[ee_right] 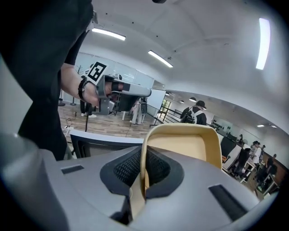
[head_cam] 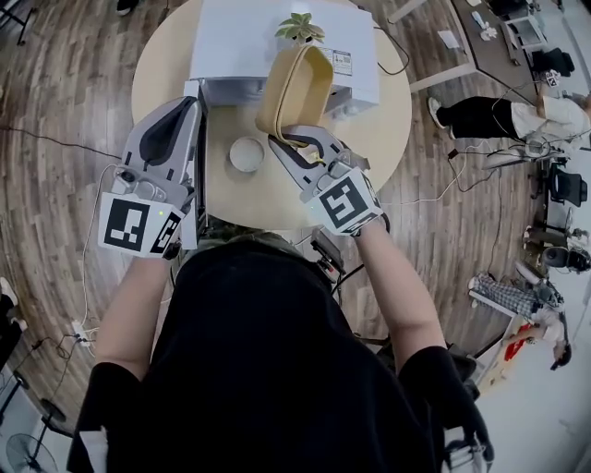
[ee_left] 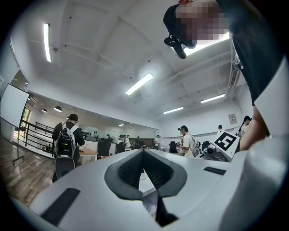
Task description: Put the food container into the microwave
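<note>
**Q:** where's the food container right now, in the oven yet?

**A:** nope. The tan food container [head_cam: 294,88] is up in the air, tipped onto its edge with the open side facing 9 o'clock in the head view. It's right at the front of the white microwave [head_cam: 240,46], not inside. The right gripper [head_cam: 300,139] has it from 6 o'clock. In the right gripper view the jaws are clamped on one thin wall of it [ee_right: 189,144], one pad on each side.

**Q:** and the other one?

**A:** the left gripper [head_cam: 175,120] is over at 9 o'clock of the container, just beside the dark edge of the microwave door [head_cam: 201,185], which is swung open toward the person. In its own view the jaw tips [ee_left: 143,155] are pressed together. There's a pale sliver in the gap lower down, can't tell what that is. I wouldn't say it's holding anything.

**Q:** anything else on the table?

**A:** round wooden table [head_cam: 388,120], with a small round white thing [head_cam: 247,154] at about 7 o'clock of the container. There's a little potted plant [head_cam: 300,28] on top of the microwave at 12 o'clock.
</note>
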`<state>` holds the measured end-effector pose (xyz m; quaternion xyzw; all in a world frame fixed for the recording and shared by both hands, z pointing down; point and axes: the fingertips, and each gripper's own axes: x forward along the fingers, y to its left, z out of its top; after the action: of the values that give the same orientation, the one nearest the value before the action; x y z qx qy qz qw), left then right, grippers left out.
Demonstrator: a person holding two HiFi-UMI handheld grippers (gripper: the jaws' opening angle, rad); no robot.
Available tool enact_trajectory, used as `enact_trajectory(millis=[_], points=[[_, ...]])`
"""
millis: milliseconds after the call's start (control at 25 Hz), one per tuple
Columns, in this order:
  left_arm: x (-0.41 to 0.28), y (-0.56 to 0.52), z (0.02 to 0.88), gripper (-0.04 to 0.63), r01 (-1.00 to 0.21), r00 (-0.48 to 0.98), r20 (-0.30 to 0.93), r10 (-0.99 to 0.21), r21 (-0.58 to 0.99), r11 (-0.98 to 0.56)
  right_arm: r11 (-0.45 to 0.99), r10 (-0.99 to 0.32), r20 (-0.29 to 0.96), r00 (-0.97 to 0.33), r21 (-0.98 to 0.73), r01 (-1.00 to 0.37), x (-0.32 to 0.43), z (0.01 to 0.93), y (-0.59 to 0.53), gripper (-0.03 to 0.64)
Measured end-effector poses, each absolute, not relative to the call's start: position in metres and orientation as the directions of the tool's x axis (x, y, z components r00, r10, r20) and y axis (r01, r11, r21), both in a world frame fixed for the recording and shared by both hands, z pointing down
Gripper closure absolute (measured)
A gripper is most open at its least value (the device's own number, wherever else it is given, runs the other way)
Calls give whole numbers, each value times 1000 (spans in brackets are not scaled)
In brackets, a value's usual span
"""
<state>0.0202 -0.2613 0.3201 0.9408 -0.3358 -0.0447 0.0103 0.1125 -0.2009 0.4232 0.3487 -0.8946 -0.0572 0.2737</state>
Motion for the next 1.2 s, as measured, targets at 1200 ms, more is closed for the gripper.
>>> enact_trajectory(millis=[1200], points=[[-7,-266,340,576,-695,716,-28,-698,66,-716,976,-145,828,-542,29,-217,95,573,-188,592]])
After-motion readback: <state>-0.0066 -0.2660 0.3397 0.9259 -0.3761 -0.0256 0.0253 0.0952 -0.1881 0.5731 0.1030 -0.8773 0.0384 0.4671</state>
